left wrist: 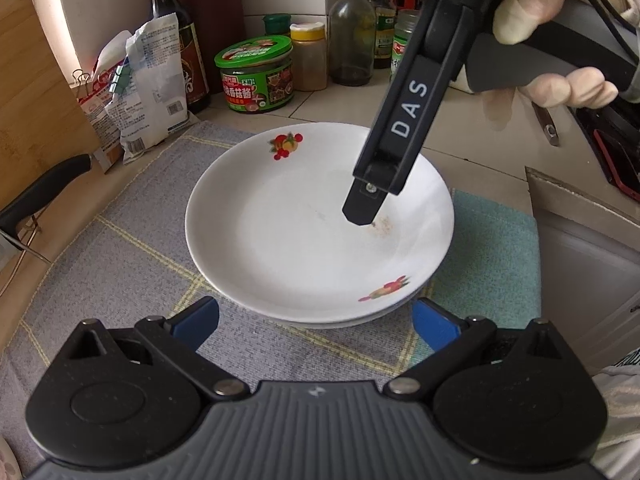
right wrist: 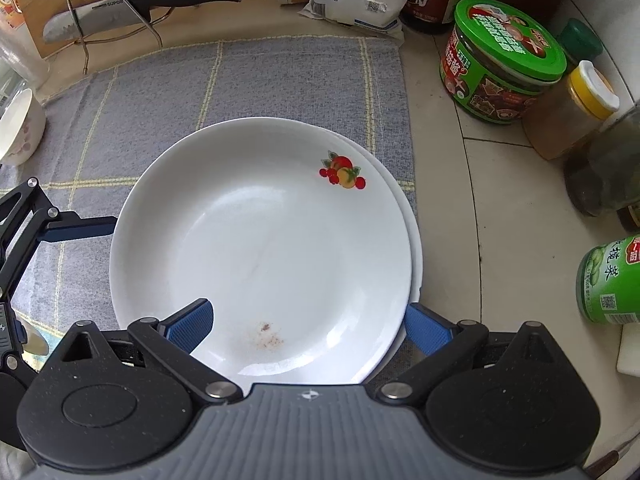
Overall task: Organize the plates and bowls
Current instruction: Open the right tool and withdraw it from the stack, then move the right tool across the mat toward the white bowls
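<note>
A white plate (right wrist: 260,240) with fruit decals (and a small brownish smear near one edge) sits stacked on a second plate (right wrist: 414,248) on the grey checked cloth (right wrist: 240,80), with jars and bottles just beyond on the counter. The right gripper (right wrist: 308,324) hangs over the plate's near rim with its blue fingers (right wrist: 192,320) spread wide, gripping nothing. The left gripper (left wrist: 316,320) waits at the opposite rim, likewise wide and empty.
</note>
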{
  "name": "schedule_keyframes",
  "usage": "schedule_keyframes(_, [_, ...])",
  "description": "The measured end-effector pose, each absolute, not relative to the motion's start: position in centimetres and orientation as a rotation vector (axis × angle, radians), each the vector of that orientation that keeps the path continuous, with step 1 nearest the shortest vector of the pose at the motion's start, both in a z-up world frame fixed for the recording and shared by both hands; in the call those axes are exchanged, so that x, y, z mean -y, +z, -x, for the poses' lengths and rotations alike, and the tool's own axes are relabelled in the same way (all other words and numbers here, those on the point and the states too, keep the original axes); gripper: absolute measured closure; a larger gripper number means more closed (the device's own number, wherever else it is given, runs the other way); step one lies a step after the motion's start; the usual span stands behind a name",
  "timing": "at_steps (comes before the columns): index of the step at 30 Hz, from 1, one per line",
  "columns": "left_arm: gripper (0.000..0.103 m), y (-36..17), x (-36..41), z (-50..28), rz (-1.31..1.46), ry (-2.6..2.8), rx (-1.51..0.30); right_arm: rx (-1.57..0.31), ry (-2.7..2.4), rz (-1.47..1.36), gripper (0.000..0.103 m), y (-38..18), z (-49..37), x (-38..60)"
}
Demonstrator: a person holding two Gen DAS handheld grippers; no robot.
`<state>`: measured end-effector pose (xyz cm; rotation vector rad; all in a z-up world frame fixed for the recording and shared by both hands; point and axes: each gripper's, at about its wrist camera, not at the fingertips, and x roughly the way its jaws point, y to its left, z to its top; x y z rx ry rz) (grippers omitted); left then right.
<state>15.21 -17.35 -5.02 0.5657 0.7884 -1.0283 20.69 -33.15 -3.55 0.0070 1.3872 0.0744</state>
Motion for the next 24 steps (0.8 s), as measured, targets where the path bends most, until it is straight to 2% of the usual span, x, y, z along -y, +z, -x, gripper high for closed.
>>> schedule_keyframes(10, [0.001,-4.5,16.2,-15.0,-0.492,-0.982,-0.734,-1.220,0.105,-0.057,0.000,0.0,-19.2,33.3])
schedule_keyframes(24, [0.001,-1.1,9.2,-12.6,-0.243,-0.653,-0.571,-0.947,0.211,-0.004,0.000,0.6,-18.2,28.1])
